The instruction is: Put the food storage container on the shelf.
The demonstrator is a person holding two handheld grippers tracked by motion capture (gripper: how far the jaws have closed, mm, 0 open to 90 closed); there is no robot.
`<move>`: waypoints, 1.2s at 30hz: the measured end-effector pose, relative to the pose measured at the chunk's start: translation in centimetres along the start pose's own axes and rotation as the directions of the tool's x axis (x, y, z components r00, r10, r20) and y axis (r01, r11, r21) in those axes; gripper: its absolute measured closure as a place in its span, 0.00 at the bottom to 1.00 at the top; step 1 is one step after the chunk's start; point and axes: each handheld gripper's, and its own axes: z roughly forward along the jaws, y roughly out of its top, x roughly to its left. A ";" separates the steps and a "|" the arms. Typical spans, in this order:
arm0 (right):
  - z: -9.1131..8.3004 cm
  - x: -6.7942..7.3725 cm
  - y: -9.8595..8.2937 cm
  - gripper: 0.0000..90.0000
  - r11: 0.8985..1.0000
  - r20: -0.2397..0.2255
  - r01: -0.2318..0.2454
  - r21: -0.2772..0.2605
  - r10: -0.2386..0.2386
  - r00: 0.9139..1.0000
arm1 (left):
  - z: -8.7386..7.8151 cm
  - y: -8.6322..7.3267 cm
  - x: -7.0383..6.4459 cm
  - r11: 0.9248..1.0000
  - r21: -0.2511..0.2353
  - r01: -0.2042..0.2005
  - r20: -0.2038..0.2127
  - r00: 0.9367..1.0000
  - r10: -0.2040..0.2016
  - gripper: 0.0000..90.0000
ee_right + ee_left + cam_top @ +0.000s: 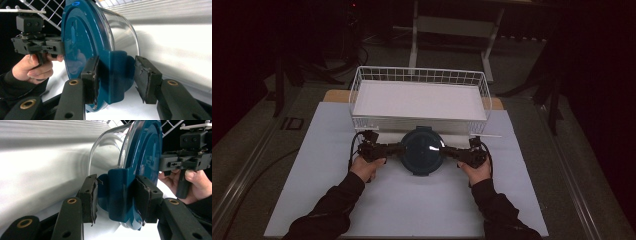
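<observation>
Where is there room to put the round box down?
The wire basket has a bare white floor. The white mat is bare between the sleeves and beside each tool. It is crowded where the lidded container nearly meets the basket's front.

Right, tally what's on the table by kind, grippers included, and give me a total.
Round clear container with dark teal clip lid: 1
White wire basket: 1
Black two-jaw grippers: 2, the left gripper and the right gripper
Total: 4
</observation>
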 end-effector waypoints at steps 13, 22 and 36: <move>0.6 -0.7 0.6 0.63 1.000 0.013 0.008 -0.030 -0.007 1.000 | 0.6 0.5 1.0 0.999 -0.033 -0.010 -0.009 1.000 0.010 0.62; 0.9 -1.2 0.6 0.61 0.998 0.007 0.006 -0.056 -0.005 1.000 | 0.9 0.4 1.6 0.998 -0.066 0.024 0.001 1.000 -0.024 0.61; 1.4 -0.8 1.0 0.54 0.996 0.104 0.053 -0.076 -0.045 0.994 | 1.3 0.6 1.5 0.994 -0.105 0.021 -0.069 0.997 -0.029 0.54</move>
